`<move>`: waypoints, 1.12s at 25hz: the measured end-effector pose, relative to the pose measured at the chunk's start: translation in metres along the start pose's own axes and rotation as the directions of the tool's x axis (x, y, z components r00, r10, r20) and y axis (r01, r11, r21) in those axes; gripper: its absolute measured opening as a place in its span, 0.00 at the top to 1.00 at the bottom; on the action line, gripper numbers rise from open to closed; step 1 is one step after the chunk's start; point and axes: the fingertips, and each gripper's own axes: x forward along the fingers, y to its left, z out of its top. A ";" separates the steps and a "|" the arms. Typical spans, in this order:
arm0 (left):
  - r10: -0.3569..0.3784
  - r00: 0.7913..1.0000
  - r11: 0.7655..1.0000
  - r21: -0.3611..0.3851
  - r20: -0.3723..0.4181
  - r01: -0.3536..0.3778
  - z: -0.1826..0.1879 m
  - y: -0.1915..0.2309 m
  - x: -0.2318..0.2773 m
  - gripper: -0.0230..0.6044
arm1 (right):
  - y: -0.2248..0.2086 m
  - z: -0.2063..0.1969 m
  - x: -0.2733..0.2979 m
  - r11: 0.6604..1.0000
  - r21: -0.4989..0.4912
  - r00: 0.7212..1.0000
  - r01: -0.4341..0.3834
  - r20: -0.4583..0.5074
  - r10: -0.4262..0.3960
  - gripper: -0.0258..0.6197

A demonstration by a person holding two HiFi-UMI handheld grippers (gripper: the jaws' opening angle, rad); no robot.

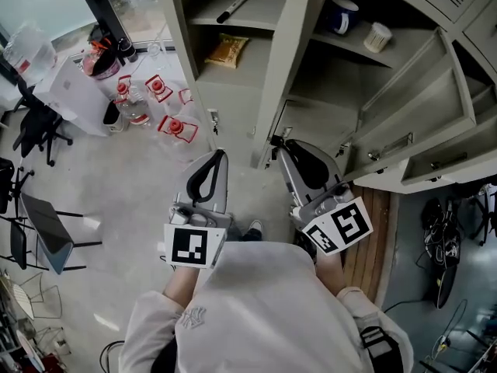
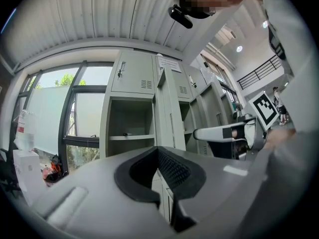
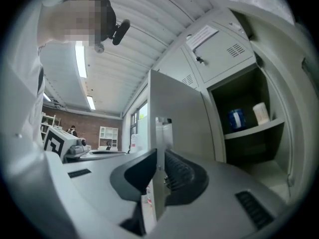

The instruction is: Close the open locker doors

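Closest to the camera, at chest height, the person holds both grippers out roughly level toward the lockers. The left gripper (image 1: 220, 154) has its jaws closed together with nothing in them, and it's pointing at the open left-hand compartment (image 1: 225, 84) without touching any metal, far as I can see. The right gripper (image 1: 276, 141) is clamped tight on the free edge of the middle locker door (image 1: 289, 61). In the right gripper view that thin grey edge runs straight up between the pads (image 3: 180, 173). That door is swung out, pretty much edge-on to the person, sitting between two open compartments. Past it on the left side there's a shelf with a black marker (image 1: 233, 8), and a brownish packet (image 1: 227, 50) on the level below. On the right side a blue mug (image 1: 340, 14) and a white cup (image 1: 378, 37) sit together on a shelf. Further right a second door (image 1: 419, 111) hangs open too. The upper locker (image 2: 132, 72) above the left compartment is shut. Way off left, on the floor by the window, there's a bunch of clear bottles with red caps (image 1: 136, 103).
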 end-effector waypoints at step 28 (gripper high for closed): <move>0.007 1.000 1.000 0.010 0.006 -0.007 0.010 0.057 0.011 0.95 | 0.031 0.000 0.074 0.942 0.043 0.942 -0.333 -0.035 0.334 0.75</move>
